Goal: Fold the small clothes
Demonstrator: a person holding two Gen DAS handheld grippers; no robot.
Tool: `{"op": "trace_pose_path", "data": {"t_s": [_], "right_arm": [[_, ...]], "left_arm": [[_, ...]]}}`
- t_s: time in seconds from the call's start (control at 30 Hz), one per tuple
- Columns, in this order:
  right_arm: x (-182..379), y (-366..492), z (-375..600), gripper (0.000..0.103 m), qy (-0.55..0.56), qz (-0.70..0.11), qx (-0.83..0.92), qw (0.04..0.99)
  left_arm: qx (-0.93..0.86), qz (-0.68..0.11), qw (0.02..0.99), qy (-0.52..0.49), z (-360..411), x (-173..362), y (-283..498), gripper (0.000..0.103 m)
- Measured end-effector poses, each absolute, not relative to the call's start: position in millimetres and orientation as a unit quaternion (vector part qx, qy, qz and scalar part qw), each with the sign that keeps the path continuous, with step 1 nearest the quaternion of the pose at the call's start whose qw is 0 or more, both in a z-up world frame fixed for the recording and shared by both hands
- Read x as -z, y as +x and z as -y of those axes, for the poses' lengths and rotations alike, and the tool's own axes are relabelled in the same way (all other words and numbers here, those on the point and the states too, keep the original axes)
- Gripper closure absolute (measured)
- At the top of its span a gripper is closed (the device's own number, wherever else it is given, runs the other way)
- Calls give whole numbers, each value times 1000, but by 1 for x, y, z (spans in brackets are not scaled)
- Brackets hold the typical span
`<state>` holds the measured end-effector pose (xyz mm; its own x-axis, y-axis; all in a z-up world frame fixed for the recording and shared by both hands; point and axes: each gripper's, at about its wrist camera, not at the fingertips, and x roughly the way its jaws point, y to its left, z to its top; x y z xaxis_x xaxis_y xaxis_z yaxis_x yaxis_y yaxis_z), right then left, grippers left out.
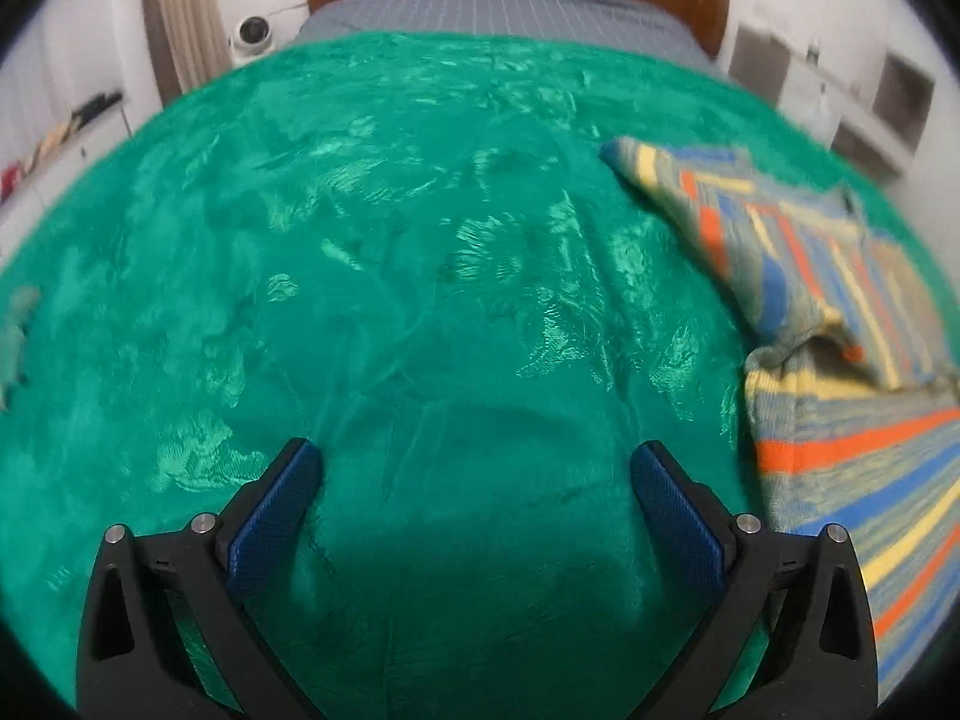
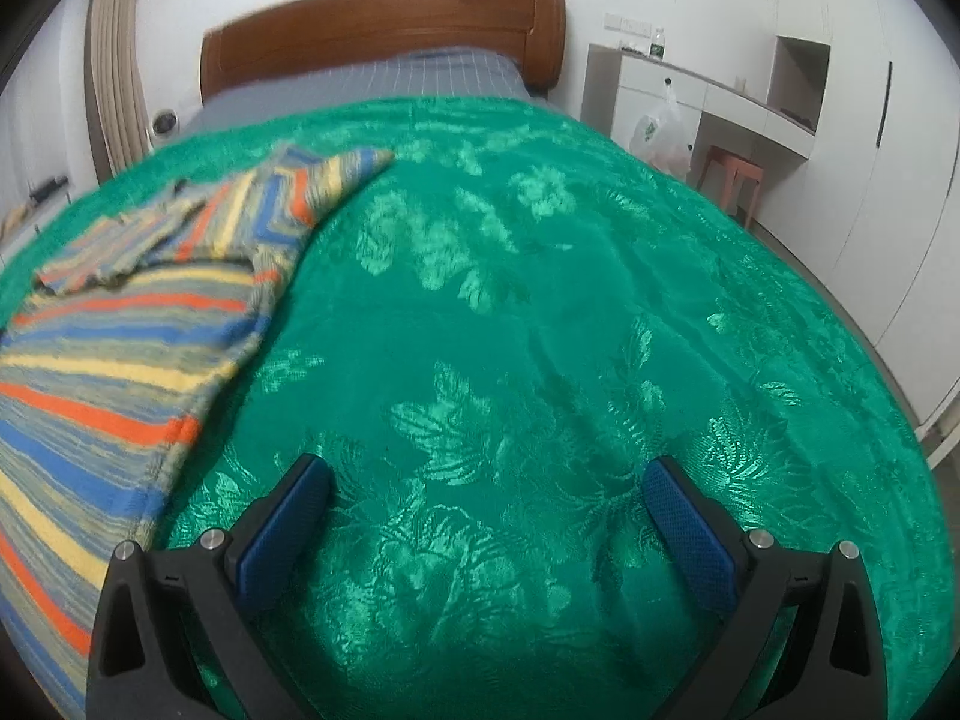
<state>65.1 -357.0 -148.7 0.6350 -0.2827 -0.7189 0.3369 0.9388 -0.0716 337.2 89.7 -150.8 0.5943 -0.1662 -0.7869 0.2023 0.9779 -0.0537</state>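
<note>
Our left gripper (image 1: 477, 456) hangs with its jaws spread wide and nothing between them, above bare green blanket (image 1: 384, 276). Our right gripper (image 2: 487, 471) is likewise released and empty over the same blanket (image 2: 540, 312). The striped garment (image 1: 852, 420) lies flat between us, just right of the left fingers and left of the right ones (image 2: 120, 324), one sleeve partly folded inward. Nothing lies between either gripper and the cloth. Farther off we see the grey sheet (image 2: 420, 75), wooden headboard (image 2: 384, 24), then a plastic bag (image 2: 660, 132) and stool (image 2: 735, 171) by white cupboards.

Even indoor light, fisheye-warped edges, slight blur.
</note>
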Motion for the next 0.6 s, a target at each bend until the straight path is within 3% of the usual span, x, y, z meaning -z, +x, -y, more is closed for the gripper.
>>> {"op": "trace_pose_path", "data": {"t_s": [0.6], "right_arm": [[150, 64, 361, 0, 50, -393, 164, 903]], "left_arm": [[96, -437, 893, 38, -85, 153, 334, 0]]}}
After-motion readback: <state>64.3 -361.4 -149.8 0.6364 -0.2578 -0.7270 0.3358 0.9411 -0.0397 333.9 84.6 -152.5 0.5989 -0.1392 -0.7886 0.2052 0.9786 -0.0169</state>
